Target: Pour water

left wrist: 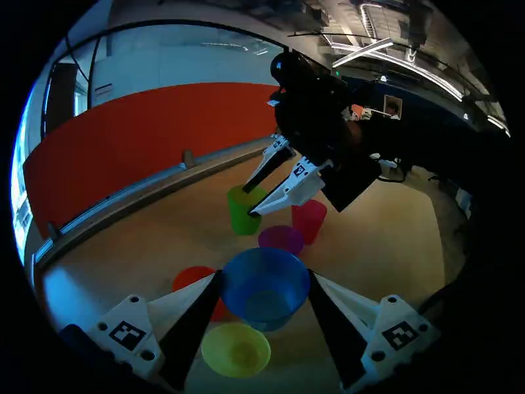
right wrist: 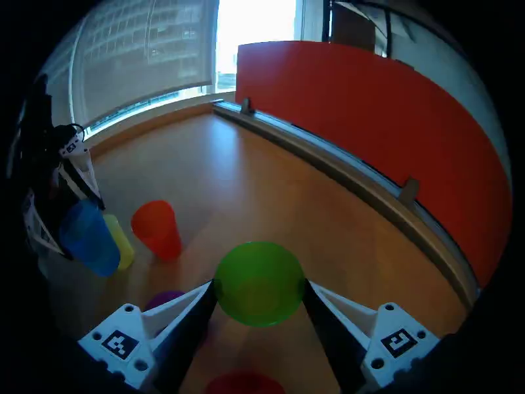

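Blue cup (left wrist: 266, 289) sits squarely between the jaws of the left gripper (left wrist: 264, 274). In the left gripper view its open mouth faces the camera and its sides meet both dark finger pads (left wrist: 211, 292), so the jaws are clamped on it. Whether it holds water I cannot tell. Below it on the wooden table (left wrist: 387, 249) stands a yellow cup (left wrist: 236, 350). An orange-red cup (left wrist: 187, 277) is partly hidden behind the blue one.

Farther off in the same view, the right gripper (left wrist: 249, 201) reaches down to a green cup (left wrist: 241, 222) with one finger on each side of it. A purple cup (left wrist: 281, 238) and a pink cup (left wrist: 308, 220) stand just beside the green one.

In the right gripper view the green cup (right wrist: 259, 282) fills the gap between the jaws of the right gripper (right wrist: 259, 284), its rim touching both fingers (right wrist: 197, 308), mouth toward the camera; the jaws are closed on it. At the left edge the left gripper (right wrist: 80, 226) holds the blue cup (right wrist: 88, 238), which leans against or just beside the yellow cup (right wrist: 121, 243). The orange-red cup (right wrist: 157, 228) stands upright near them, apart from the green cup. The purple cup (right wrist: 164, 299) peeks out behind the near finger. A red partition (right wrist: 394, 125) runs along the table's (right wrist: 249, 190) far edge.
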`<state>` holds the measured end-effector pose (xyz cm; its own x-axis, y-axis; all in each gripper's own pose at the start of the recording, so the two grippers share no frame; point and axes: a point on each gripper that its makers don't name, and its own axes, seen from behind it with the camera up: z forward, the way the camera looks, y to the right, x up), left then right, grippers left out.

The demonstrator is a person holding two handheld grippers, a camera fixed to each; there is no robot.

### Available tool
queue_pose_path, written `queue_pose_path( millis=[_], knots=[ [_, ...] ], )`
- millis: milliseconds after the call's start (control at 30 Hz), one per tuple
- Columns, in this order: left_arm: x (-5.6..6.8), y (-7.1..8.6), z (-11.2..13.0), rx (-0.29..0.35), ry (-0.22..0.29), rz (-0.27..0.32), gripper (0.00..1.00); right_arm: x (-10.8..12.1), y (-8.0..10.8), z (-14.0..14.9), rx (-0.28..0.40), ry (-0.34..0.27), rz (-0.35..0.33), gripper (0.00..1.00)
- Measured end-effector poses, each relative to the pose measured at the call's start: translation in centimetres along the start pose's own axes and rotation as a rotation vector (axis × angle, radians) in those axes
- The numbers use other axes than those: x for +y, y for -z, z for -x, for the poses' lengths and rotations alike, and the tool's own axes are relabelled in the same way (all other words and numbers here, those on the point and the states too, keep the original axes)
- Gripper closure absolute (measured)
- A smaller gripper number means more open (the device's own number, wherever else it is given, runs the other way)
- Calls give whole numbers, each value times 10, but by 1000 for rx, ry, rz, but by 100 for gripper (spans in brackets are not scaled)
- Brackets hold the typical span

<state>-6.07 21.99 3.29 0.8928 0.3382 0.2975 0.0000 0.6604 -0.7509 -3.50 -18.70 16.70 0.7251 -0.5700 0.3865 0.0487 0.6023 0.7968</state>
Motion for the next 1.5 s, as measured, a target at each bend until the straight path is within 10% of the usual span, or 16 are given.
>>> queue_pose_path(
  millis=[1500],
  knots=[
    [24,39,-30,120,-17,-58,10,-47,100,-38,298,9,41,6]
  ],
)
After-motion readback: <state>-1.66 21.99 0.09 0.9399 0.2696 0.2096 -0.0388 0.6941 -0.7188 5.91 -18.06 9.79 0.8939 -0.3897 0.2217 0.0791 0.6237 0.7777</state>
